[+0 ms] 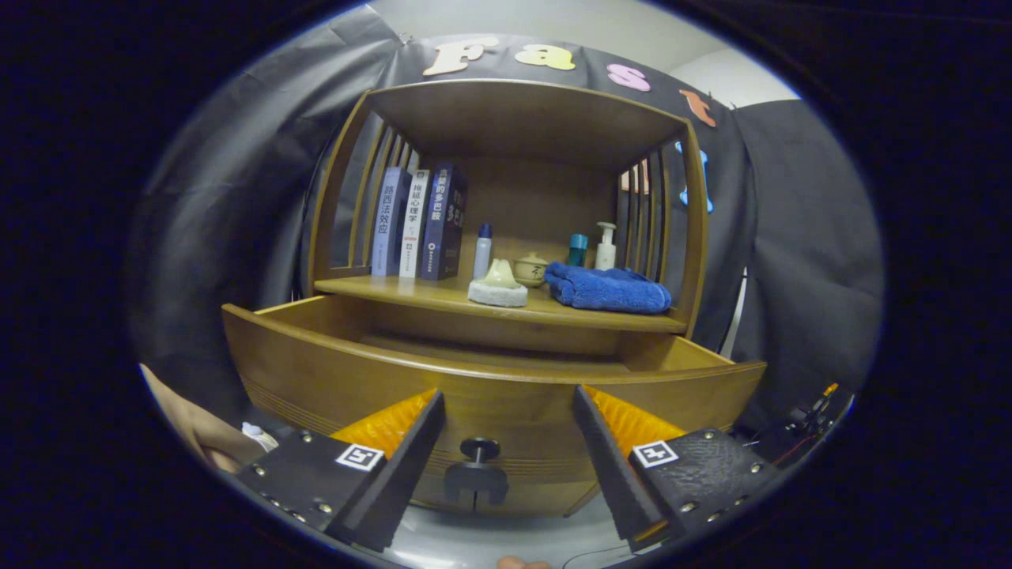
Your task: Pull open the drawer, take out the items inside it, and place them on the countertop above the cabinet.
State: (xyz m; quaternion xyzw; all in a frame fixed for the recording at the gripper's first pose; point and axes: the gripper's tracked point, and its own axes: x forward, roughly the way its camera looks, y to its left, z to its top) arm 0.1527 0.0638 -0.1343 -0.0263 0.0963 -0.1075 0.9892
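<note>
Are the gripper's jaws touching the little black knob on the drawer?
Apart. In the gripper view the gripper is open, and the drawer knob sits between its jaws with bare wood showing on both sides.

You have the curved-front brown wooden drawer (490, 379) pulled well out from under the wooden countertop shelf (506, 307) of the cabinet. Its front panel bows towards you, with fine grooves along its lower part and a small dark round knob (479, 449) at the middle of its face. What you can see of the drawer's inside, just below the countertop's front edge, is bare wood. On the countertop itself you have a folded blue towel (607, 288) lying flat towards its right end, and left of the towel a pale cream cone-shaped piece on a round white base (498, 286), standing upright near the countertop's front edge.
</note>
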